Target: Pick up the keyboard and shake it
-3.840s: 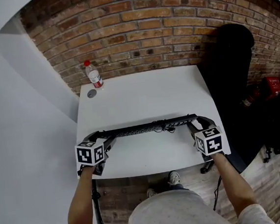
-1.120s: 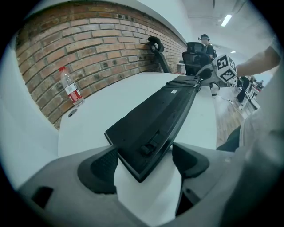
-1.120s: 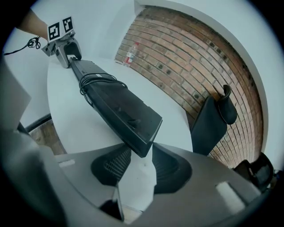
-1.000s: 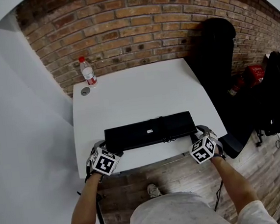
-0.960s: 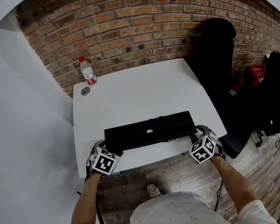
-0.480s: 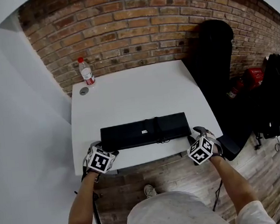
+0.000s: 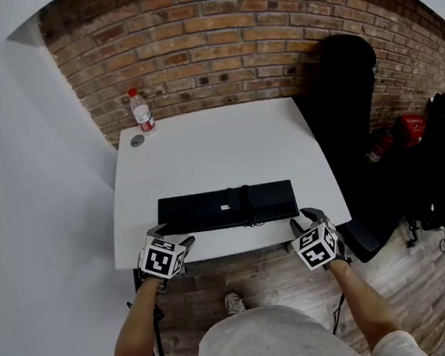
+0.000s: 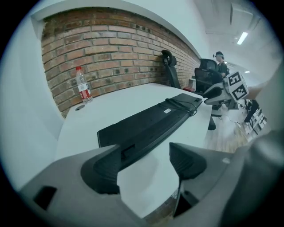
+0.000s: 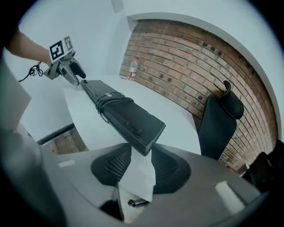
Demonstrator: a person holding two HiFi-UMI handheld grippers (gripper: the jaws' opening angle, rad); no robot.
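The black keyboard (image 7: pixel 227 206) lies flat on the white table (image 7: pixel 219 146), underside up, with its cable bundled at the middle. My left gripper (image 7: pixel 168 243) sits just off the keyboard's left end, near the table's front edge. Its jaws stand wide and are closing slightly, with nothing between the pads. The keyboard (image 8: pixel 151 124) stretches away ahead of them. My right gripper (image 7: pixel 303 222) is off the right end. Its jaws are closing too, and the keyboard's corner (image 9: pixel 148 135) sits just beyond the fingertips, untouched.
A water bottle (image 7: pixel 141 111) and a small round cap (image 7: pixel 137 141) stand at the table's far left corner by the brick wall. A black chair (image 7: pixel 348 98) is at the table's right side, with a red object (image 7: pixel 409 128) on the floor beyond it.
Earlier the keyboard was held up on edge between both grippers. It now lies on the table, and both grippers have drawn back from its ends toward the front edge.
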